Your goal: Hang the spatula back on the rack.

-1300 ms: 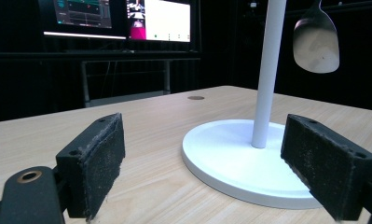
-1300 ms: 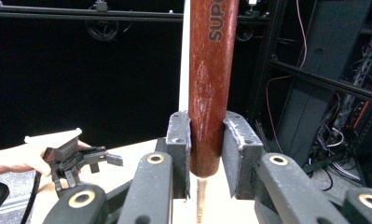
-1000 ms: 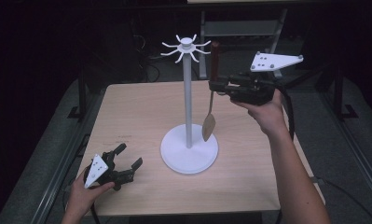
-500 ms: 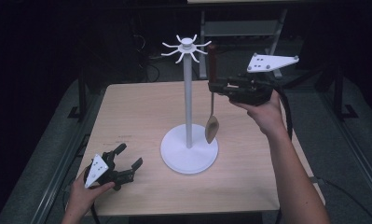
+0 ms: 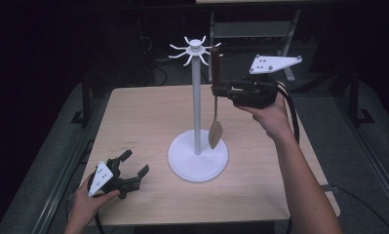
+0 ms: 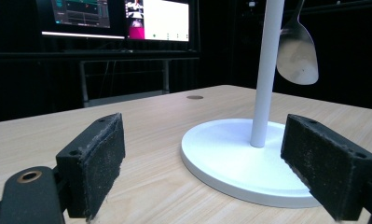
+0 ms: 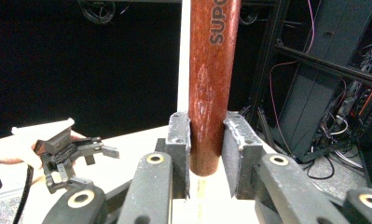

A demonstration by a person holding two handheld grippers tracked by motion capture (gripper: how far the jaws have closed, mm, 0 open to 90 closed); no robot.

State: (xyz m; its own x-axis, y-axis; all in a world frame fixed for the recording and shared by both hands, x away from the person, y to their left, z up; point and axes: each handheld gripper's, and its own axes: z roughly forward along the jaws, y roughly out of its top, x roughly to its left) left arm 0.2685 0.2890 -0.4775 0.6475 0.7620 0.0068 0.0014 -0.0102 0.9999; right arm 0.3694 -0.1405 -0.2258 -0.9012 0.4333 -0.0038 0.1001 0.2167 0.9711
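Little changed over last second: my right claw (image 5: 215, 90) kept spatula (image 5: 215, 100) clamped by red handle, upright beside rack pole (image 5: 197, 102), blade sagging slightly toward base. Hook (image 5: 205, 59) unreached. Left claw (image 5: 133, 165) idle, wide, worktop (image 5: 143, 117) near-left corner.

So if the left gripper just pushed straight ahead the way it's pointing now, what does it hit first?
Most likely the stand's round white base, which lies on the table between the left gripper and the white pole. The open jaws hold nothing.
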